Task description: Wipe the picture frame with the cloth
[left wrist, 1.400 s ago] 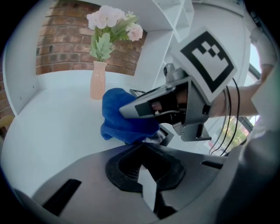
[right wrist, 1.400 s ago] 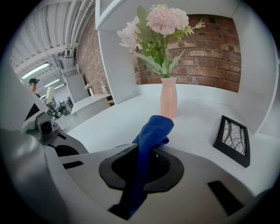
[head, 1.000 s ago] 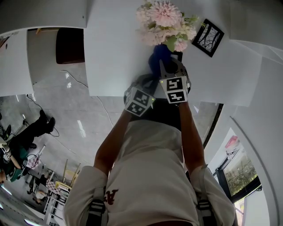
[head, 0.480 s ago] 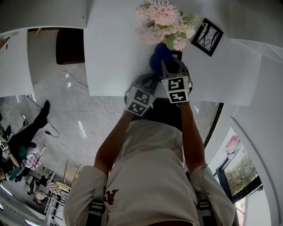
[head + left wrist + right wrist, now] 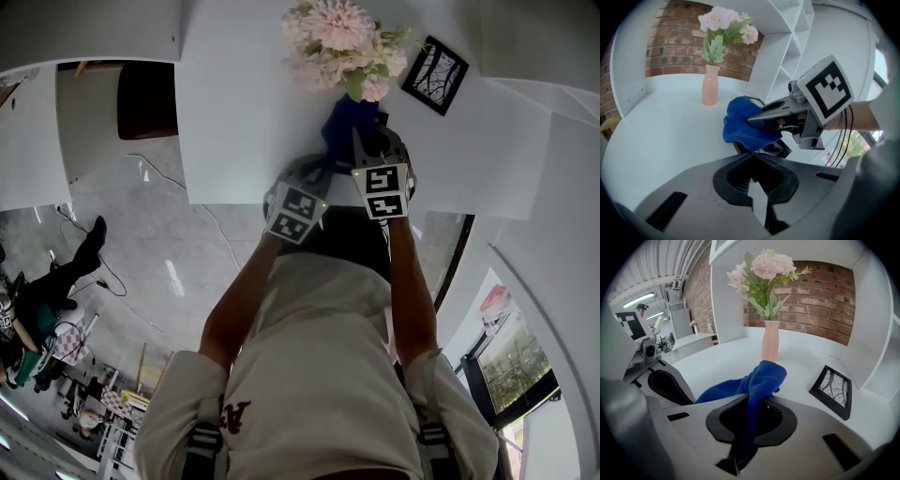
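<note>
Your right tool [image 5: 760, 402] is clamped on the blue cloth [image 5: 765, 377], bunched above the white surface [image 5: 715, 363]. The picture frame [image 5: 832, 391] lies flat to its right, apart from the cloth. Your left tool [image 5: 752, 157] is closed and empty.

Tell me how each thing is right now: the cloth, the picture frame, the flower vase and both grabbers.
Right gripper: shut on the blue cloth.
Left gripper: shut, holding nothing.
Blue cloth: bunched up, pinched between the right gripper's jaws.
Picture frame: lying flat on the white table, not touched by the cloth.
Vase: standing upright, holding pink flowers.
</note>
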`<state>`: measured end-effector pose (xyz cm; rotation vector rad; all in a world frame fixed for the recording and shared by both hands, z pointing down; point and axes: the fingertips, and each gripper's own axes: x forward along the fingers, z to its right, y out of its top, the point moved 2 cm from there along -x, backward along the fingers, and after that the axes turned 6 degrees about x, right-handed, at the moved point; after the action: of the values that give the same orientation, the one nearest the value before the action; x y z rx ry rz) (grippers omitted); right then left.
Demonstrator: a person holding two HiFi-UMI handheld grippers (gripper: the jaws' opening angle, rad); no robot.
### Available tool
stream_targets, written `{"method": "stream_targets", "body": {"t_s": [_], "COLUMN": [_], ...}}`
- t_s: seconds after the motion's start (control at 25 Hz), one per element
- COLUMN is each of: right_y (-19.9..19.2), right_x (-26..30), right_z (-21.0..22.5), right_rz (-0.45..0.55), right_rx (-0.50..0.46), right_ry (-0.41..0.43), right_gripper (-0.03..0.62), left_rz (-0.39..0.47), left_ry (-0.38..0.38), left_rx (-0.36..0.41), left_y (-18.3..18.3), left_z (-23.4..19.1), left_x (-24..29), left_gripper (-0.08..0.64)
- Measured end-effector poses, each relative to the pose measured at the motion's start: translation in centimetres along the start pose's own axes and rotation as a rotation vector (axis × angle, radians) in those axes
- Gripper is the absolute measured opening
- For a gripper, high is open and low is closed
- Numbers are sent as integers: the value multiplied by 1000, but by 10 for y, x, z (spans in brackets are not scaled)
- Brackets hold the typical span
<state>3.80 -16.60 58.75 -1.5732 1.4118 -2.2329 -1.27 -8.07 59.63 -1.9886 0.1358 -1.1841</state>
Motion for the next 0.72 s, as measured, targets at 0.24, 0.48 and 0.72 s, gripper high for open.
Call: {"method": "stream_targets", "body": {"t_s": [0.24,0.48,0.72], "right_y": [-5,-11,-15], "right_x": [-8,-17,-27], "right_z": [9,18,30], "right_rz": [10,3,1], "right_rx": [-17,-39,-63], "right_ry": [-23,-62,-96], "right_gripper": [33,34,34], "left_rz": [-4,-9,-9], "left_ry": [6,11,12], "left_rx": [8,13,10], "left_y": [0,0,0], "left_z": [0,0,0], "left_x": [0,1,2], "left_gripper": [2,2,2]}}
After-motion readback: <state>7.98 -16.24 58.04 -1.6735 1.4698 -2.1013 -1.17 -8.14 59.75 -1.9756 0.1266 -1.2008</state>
